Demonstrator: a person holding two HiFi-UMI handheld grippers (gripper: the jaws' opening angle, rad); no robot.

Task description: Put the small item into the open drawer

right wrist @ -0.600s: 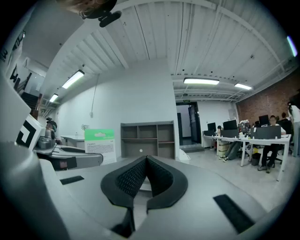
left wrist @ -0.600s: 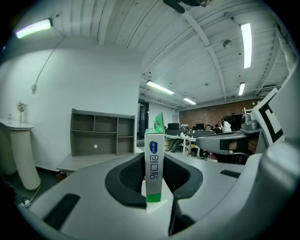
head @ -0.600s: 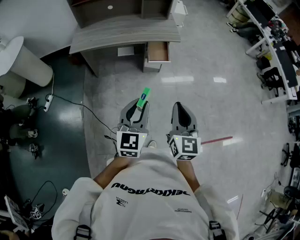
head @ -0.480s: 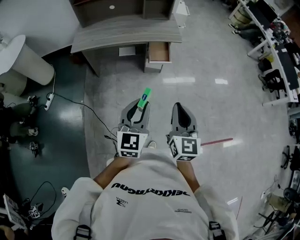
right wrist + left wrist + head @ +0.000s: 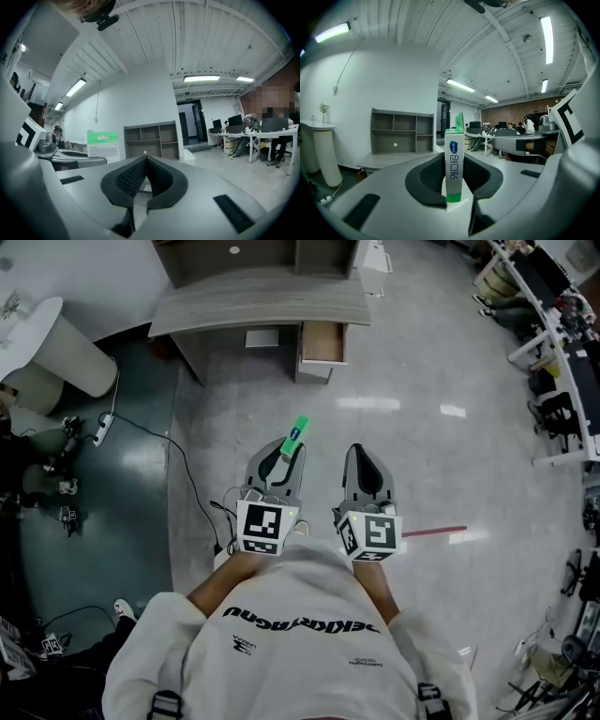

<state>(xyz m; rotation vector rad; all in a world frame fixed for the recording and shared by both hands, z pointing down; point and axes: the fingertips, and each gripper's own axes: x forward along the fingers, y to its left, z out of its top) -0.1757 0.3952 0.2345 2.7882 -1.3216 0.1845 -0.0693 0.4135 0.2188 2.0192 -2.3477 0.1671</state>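
A small white and green box (image 5: 294, 436) (image 5: 454, 164) stands upright between the jaws of my left gripper (image 5: 290, 448) (image 5: 454, 176), which is shut on it. The box's green end sticks out past the jaw tips. My right gripper (image 5: 357, 454) (image 5: 146, 161) is level with the left one and is shut with nothing in it. Ahead on the floor stands a grey desk (image 5: 262, 301) with one drawer (image 5: 322, 343) pulled open under its right end. Both grippers point toward the desk from some distance away.
A grey shelf unit (image 5: 401, 133) (image 5: 153, 140) stands behind the desk. A white round pedestal (image 5: 58, 350) is at the far left. A cable (image 5: 159, 456) and power strip lie on the dark floor. Office desks and chairs (image 5: 562, 362) line the right side.
The desk and open drawer have shifted slightly down and right in the head view. Both grippers keep their pose, the box still held.
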